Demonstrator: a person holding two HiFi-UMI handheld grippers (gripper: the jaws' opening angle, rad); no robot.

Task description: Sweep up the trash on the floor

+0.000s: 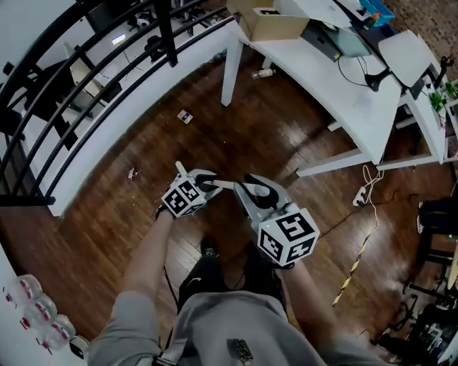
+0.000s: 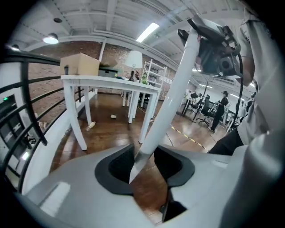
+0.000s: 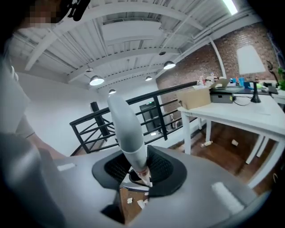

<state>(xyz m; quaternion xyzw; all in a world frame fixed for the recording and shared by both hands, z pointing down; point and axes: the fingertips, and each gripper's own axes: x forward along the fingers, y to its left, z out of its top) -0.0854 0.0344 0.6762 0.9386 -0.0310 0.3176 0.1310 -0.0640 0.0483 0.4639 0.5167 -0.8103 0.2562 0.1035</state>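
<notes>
Trash is strewn on the wood floor [image 1: 236,143]: a small wrapper [image 1: 185,116] in the open, a pinkish scrap [image 1: 132,173] near the railing [image 1: 93,78], and a bottle [image 1: 263,73] under the white bench [image 1: 343,93], beside its leg. A box [image 1: 272,21] sits on the bench. Both tongs hang close together over the floor, well short of the trash, in front of the person's legs. The left tongs [image 2: 144,162] pinch a white pole [image 2: 173,93] that slants up to the right. The right tongs [image 3: 138,171] pinch a grey handle [image 3: 127,129], with pale scraps [image 3: 133,200] on the floor just below them.
</notes>
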